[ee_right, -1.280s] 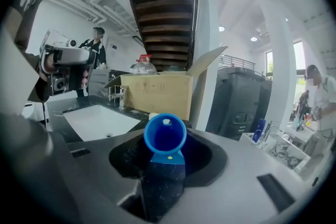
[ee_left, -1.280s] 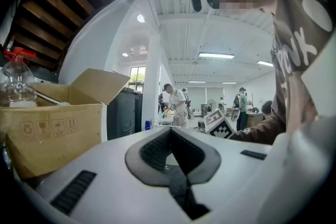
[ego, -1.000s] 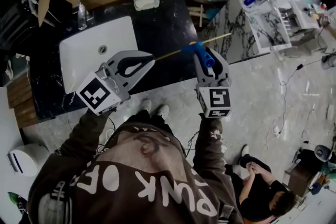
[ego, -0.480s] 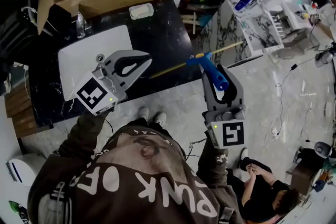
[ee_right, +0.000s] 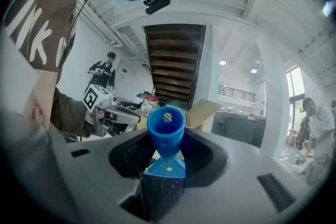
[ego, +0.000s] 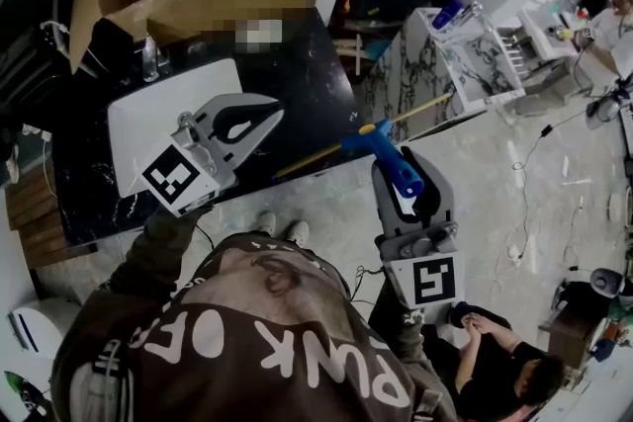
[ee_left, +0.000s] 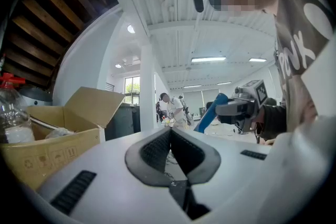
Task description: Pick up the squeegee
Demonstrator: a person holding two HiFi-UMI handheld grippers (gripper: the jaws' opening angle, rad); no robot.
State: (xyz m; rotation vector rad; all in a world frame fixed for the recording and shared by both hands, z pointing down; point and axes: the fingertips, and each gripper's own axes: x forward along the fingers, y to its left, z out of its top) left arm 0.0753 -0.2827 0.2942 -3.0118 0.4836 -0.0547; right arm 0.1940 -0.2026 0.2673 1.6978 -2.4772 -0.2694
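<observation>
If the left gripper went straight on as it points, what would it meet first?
Nothing close: ahead of the left gripper lies open room, a white-shirted person far off. The right gripper holding the blue-handled squeegee sits right of that line; depth unclear.

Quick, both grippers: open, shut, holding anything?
Left gripper: shut, nothing between the jaws.
Right gripper: shut on the squeegee, by its blue handle.

Blue squeegee (ee_right: pixel 166 126) between black pads (ee_right: pixel 130 157) of the grey right gripper (ee_right: pixel 167 140) — beyond its jaws, a brown box (ee_right: pixel 205 111).
</observation>
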